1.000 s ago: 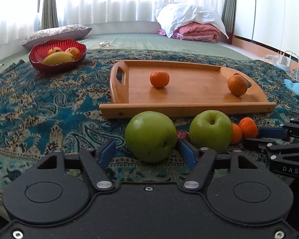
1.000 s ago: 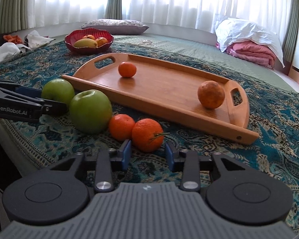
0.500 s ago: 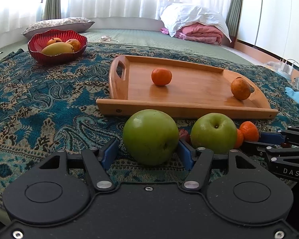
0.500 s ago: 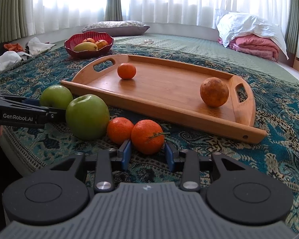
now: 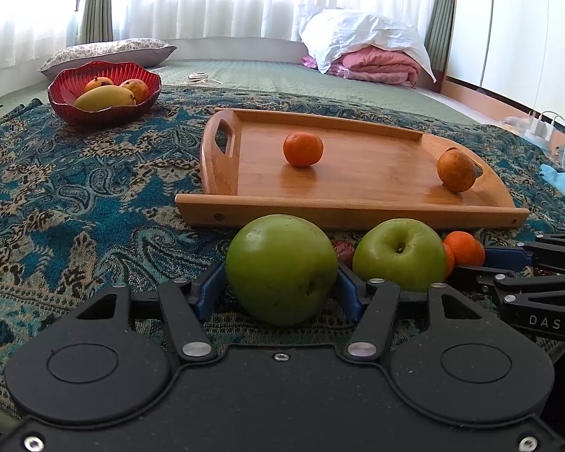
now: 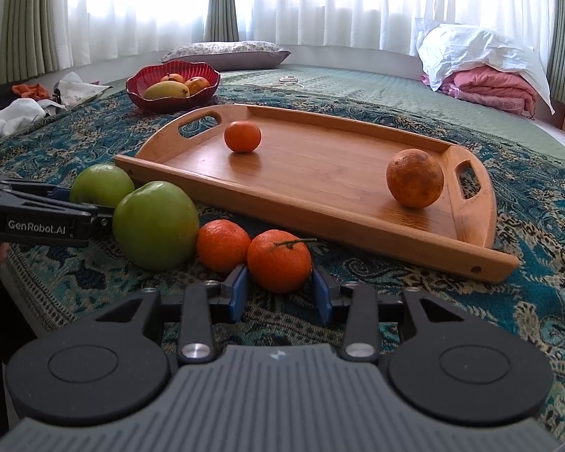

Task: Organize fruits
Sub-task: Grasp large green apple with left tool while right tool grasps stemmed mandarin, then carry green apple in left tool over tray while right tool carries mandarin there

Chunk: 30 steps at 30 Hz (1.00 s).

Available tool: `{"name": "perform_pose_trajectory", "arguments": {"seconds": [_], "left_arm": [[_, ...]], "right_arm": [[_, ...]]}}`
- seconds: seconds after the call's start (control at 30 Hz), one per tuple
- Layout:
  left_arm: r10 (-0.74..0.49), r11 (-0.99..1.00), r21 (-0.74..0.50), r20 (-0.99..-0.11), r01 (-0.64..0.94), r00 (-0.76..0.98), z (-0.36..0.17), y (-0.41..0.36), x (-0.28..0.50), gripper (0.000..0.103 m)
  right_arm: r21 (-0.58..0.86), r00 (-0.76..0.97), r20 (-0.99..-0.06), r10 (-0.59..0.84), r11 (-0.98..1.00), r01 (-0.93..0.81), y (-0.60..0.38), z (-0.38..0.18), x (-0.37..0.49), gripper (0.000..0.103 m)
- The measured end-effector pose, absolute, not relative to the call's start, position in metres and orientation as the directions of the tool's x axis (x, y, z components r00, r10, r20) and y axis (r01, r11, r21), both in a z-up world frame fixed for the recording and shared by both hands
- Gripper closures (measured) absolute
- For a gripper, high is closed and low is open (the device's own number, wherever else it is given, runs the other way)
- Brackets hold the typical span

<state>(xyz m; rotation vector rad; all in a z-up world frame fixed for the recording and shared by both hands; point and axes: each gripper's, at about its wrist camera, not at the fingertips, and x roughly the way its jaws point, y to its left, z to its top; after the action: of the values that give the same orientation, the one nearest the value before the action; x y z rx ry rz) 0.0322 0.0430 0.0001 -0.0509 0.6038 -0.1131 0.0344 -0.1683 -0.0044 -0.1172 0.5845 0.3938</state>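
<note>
My left gripper [image 5: 280,292] is shut on a green apple [image 5: 281,268] that rests on the patterned cloth in front of the wooden tray [image 5: 342,209]. A second green apple [image 5: 399,254] lies just right of it. My right gripper [image 6: 280,292] is shut on a stemmed tangerine [image 6: 279,260]; another tangerine [image 6: 223,245] touches it on the left. The tray [image 6: 358,222] holds a small tangerine [image 6: 242,136] and a brownish orange [image 6: 414,177]. Each gripper shows at the edge of the other's view.
A red bowl [image 5: 103,111] with mangoes stands at the far left on the blue patterned cloth [image 5: 75,196]. A pillow and folded pink bedding [image 5: 373,62] lie at the back. Cloths and papers [image 6: 19,111] lie at the left edge.
Both grippers have moved forward around their fruits and closed: the left onto the green apple, the right onto the stemmed tangerine.
</note>
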Motion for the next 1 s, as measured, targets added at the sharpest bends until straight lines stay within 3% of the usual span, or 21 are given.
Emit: {"name": "perform_pose_trajectory", "arguments": {"seconds": [0.53,0.6,0.7,1.0], "left_arm": [[-0.111,0.994,-0.068,-0.561,0.088,0.821,0.004,0.042,0.032,0.047],[-0.104,0.995,-0.065,-0.56,0.081,0.822,0.005,0.043,0.033,0.047],[-0.093,0.996,-0.062,-0.559,0.07,0.824,0.007,0.044,0.033,0.047],[-0.071,0.997,-0.038,-0.532,0.06,0.844,0.018,0.046,0.028,0.047]], "right_arm": [[0.061,0.774,-0.546,0.32,0.937,-0.344,-0.164,-0.006,0.056,0.049],[0.071,0.777,-0.544,0.317,0.94,-0.334,-0.163,-0.007,0.057,0.057],[0.07,0.782,-0.54,0.31,0.943,-0.326,-0.162,-0.006,0.056,0.06],[0.055,0.808,-0.515,0.288,0.951,-0.304,-0.162,-0.002,0.046,0.062]]}}
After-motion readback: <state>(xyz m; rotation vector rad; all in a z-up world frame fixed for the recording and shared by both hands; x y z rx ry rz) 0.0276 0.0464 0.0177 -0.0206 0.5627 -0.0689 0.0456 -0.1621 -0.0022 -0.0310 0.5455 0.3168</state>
